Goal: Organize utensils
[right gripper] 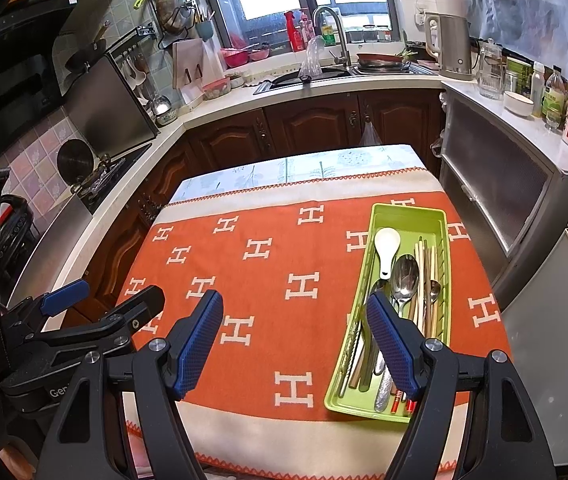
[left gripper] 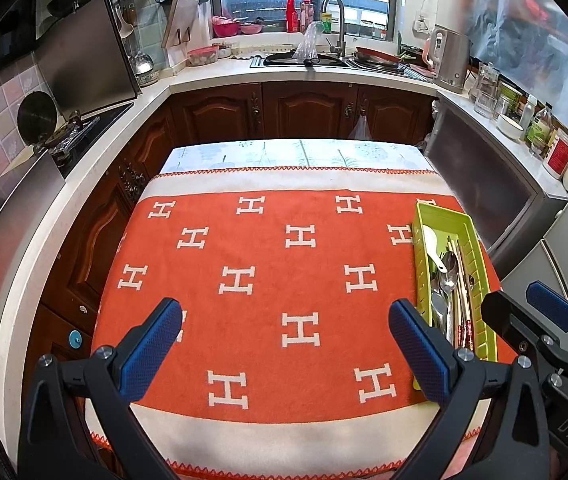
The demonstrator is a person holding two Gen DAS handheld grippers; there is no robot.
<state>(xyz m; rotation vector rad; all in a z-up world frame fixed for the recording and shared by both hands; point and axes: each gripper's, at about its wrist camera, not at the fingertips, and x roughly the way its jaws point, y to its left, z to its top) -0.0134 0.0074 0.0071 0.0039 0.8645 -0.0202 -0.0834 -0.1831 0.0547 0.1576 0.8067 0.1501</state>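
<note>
With both grippers, left [left gripper: 285,354] and right [right gripper: 295,342], wide open and empty above the worktop [right gripper: 244,360], better to lower the right one straight over the tray [right gripper: 407,216] at the right edge and pinch one spoon [right gripper: 403,276] by its handle.

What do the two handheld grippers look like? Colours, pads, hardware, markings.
Both match: the left gripper and right gripper have black angular plastic frames with silver pivot bolts. Their fingers carry blue pads with a fine diamond-grid texture. Partial white lettering shows on the bodies, "DAS" on one and "Gen" on the other. No cables, hands or sleeves visible.
</note>
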